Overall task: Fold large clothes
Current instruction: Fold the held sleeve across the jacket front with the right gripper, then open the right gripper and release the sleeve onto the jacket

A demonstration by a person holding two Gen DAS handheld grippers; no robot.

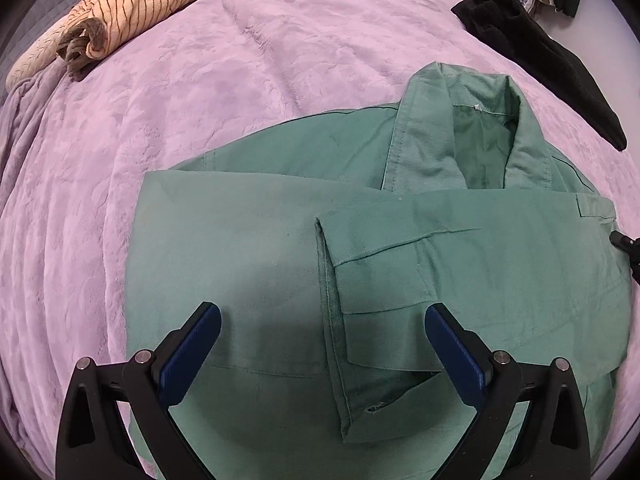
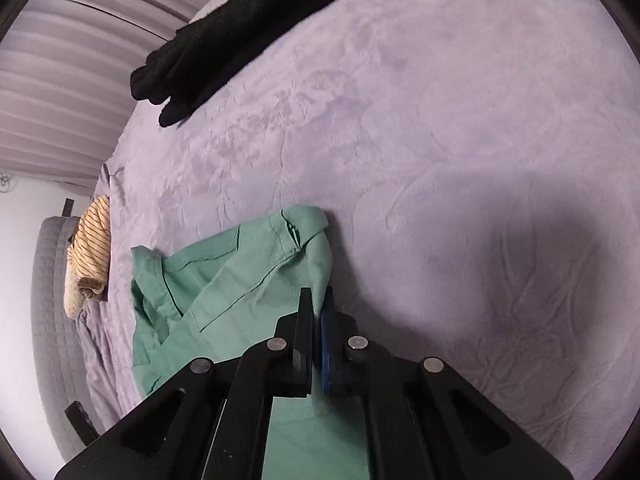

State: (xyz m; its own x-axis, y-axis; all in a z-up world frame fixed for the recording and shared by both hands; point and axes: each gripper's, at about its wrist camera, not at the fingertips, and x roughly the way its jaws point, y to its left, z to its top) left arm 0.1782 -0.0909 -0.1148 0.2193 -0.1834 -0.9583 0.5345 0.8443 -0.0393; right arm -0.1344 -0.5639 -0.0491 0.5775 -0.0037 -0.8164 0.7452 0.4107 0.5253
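Your left hand-held gripper (image 1: 322, 330) hangs over the green jacket (image 1: 360, 264) with its jaws spread wide and nothing between them. The jacket lies partly folded on the bed (image 1: 180, 100), a sleeve laid across its front and the collar away from you. Your right hand-held gripper (image 2: 316, 308) is pinched shut on the jacket's edge (cloth shows between the pads). A black garment (image 2: 224, 28) and a striped one (image 1: 132, 8) lie well apart from it.

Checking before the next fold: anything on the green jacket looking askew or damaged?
No damage shows. The green jacket lies folded on the lilac blanket, but its folded-in sleeve lies crooked and its collar stands rumpled. The right claw is shut on the jacket's edge.
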